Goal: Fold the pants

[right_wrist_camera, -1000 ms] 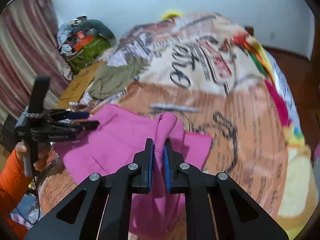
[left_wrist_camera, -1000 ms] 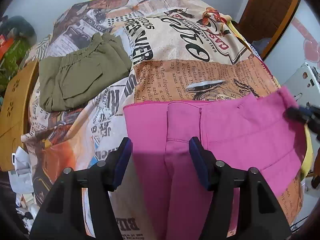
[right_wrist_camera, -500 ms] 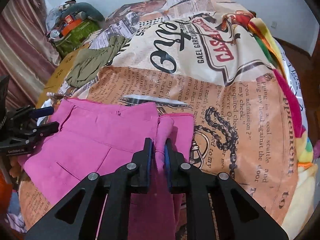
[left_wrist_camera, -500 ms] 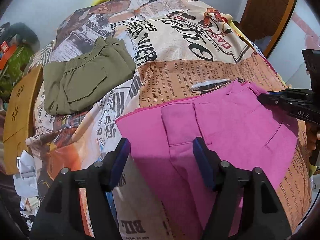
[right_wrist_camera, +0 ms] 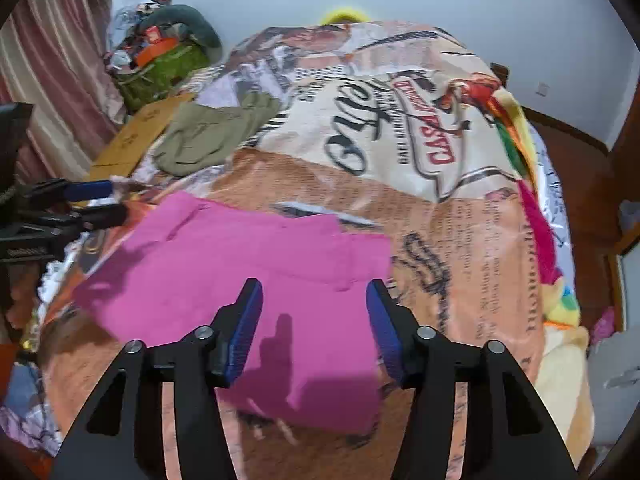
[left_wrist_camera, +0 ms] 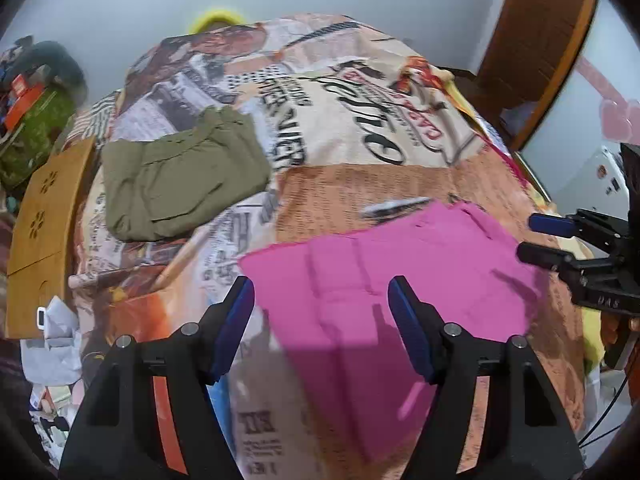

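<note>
Printed blanket [left_wrist_camera: 360,184] — olive shorts [left_wrist_camera: 180,176] beyond pink pants [left_wrist_camera: 400,280].

1. On my left gripper [left_wrist_camera: 321,307] I'm seeing black angular arms, silver round screws and blue ribbed pads [left_wrist_camera: 234,322].
2. My right gripper [right_wrist_camera: 313,312] is the same build: black frame, silver screws, blue pads [right_wrist_camera: 245,330].
3. At three o'clock of the left view, white "DAS" lettering on its black body.
</note>
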### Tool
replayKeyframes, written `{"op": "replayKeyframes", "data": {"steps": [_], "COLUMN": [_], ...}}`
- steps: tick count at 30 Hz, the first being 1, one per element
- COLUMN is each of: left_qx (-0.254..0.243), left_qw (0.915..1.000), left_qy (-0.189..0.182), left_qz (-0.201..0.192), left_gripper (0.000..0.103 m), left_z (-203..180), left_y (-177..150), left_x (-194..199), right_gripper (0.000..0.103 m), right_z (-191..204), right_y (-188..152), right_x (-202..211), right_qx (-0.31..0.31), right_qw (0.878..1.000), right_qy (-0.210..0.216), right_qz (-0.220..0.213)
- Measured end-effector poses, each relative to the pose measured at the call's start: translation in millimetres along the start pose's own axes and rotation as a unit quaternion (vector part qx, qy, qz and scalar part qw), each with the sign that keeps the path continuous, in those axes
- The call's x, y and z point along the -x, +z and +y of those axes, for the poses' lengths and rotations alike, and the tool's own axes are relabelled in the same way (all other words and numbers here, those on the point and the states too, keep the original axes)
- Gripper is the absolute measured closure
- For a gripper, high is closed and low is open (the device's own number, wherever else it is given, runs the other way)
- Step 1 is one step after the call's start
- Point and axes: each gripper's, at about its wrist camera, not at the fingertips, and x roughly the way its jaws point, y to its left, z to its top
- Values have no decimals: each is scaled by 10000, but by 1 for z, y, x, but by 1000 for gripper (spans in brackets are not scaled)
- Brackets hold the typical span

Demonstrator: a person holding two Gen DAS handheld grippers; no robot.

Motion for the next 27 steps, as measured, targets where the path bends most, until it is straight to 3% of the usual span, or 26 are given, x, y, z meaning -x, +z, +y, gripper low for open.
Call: {"op": "replayKeyframes", "data": {"steps": [3, 7, 14, 17, 27], "left_qx": [-196, -479, -594, -722, -307], "left_qw": [9997, 9974, 9965, 9942, 9964], "left_qy": [8, 255, 459, 709, 691], "left_qz": [145, 483, 373, 362, 370], "left_gripper": [31, 30, 25, 23, 19], "left_z": [-17, -29, -16, -15, 1], "left_y": [-7, -28, -57, -68, -82], "left_x": [-9, -30, -16, -13, -7], "right_gripper": [41, 41, 41, 41, 41], "right_z": [8, 12, 5, 2, 1], "right_y": [-7, -23, -46, -52, -64], "right_x": [-4, -22, -14, -11, -5], "right_qx": [-3, -138, -296, -386, -429], "right_qw": [10000, 9987, 9985, 9983, 9979], "right_qy": [60, 122, 109, 81, -83], "right_qz": [77, 466, 445, 425, 468]}}
